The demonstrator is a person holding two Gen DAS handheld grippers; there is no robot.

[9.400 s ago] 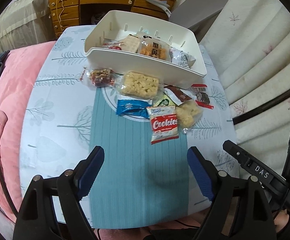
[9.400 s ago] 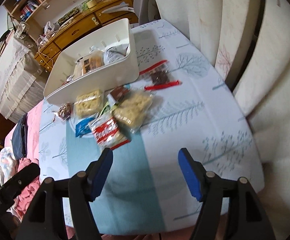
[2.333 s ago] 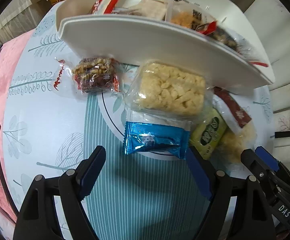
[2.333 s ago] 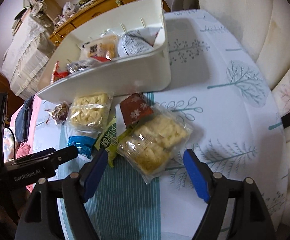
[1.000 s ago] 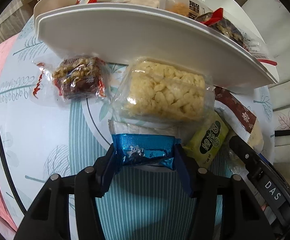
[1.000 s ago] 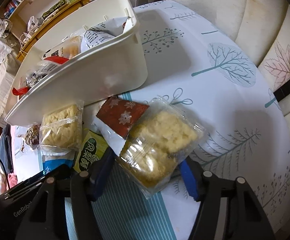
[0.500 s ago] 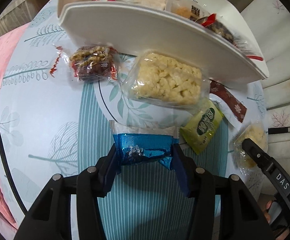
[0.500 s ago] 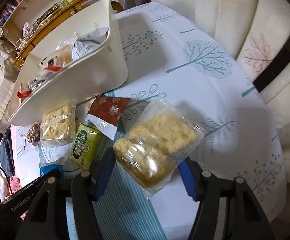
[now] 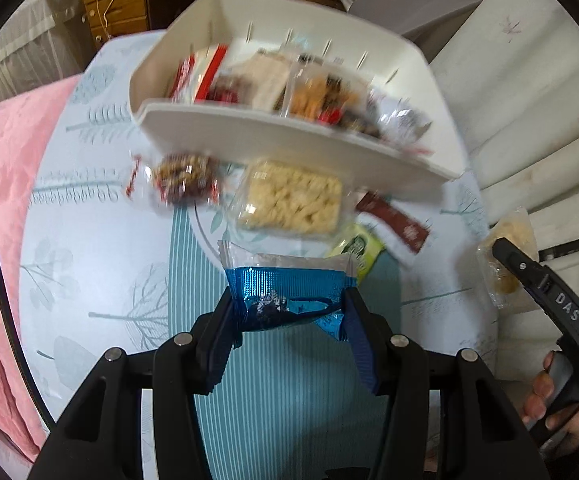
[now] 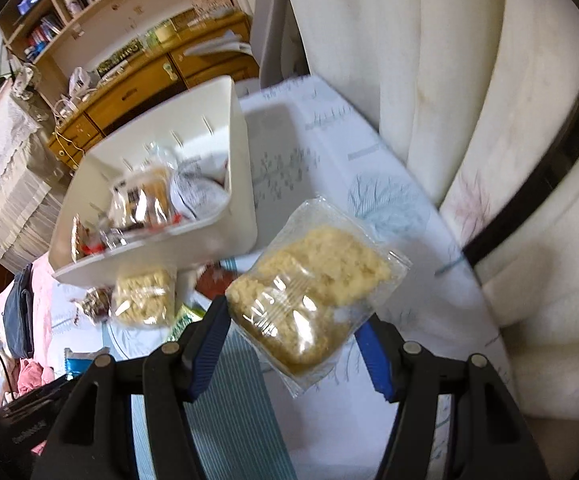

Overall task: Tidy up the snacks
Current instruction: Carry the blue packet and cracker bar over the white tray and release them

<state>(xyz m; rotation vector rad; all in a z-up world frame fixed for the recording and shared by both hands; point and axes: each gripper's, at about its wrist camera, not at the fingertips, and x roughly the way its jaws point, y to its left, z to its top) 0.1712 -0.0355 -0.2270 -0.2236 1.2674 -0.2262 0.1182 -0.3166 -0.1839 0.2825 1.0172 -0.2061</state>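
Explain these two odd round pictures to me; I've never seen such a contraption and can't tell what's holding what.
No robot here: a person holds a two-finger claw in each hand, and a wide-angle camera on each claw looks along its fingers, hence the round, bent pictures. In the left-hand view, the left claw pinches a blue foil packet. In the right-hand view, the right claw pinches a clear bag of pale puffed snack. Ahead stands a white bin already holding several snacks, on a table with a tree-print cloth. Before the bin lie a second puffed bar, a nut cluster, a green packet and a dark red packet.
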